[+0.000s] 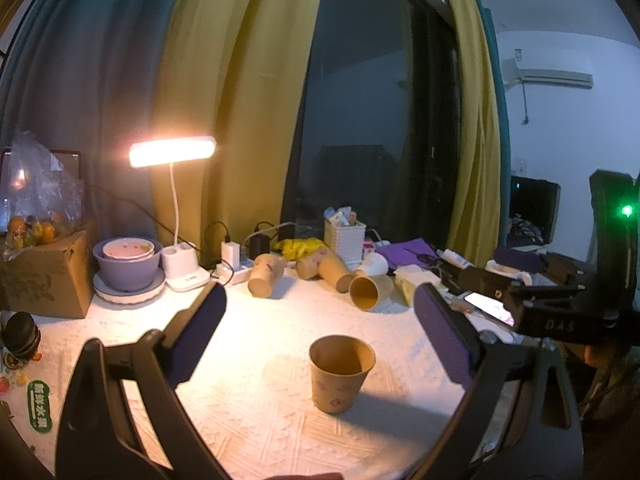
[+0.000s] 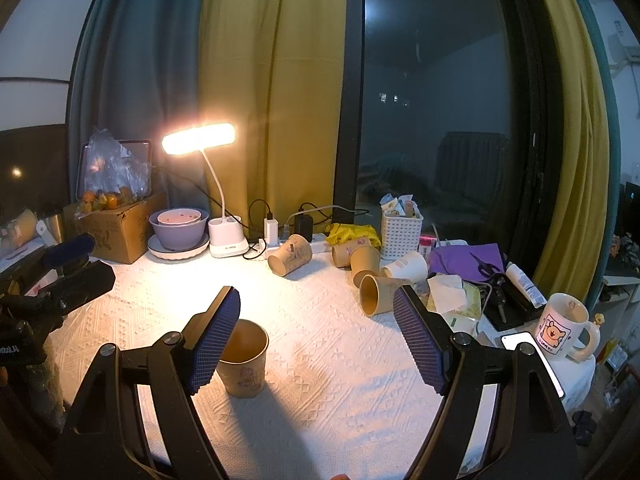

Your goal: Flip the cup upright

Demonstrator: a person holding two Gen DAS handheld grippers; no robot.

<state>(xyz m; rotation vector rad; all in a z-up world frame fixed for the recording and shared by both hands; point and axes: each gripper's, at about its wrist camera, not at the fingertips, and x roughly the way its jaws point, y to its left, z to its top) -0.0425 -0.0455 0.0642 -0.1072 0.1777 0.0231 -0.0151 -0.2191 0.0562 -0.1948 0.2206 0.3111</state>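
1. Readable writing is sparse: the white mug (image 2: 565,330) to the right of the right gripper (image 2: 316,330) carries a cartoon bear and "I LOVE U" — other labels are too blurred to read.
2. The tabletop (image 1: 256,412) wears a white cloth with an embossed diamond weave, lit by a warm bar lamp (image 1: 173,153); yellow and teal curtains flank a dark window behind.
3. The paper cup (image 1: 341,374) stands upright, mouth up, between the left gripper (image 1: 320,332) pads without touching them, and just behind the right gripper's left pad.
4. Both grippers are spread wide, holding nothing.
5. Beyond the grippers, several tan paper cups (image 2: 290,260) lie tipped over near a white woven basket (image 2: 401,234).
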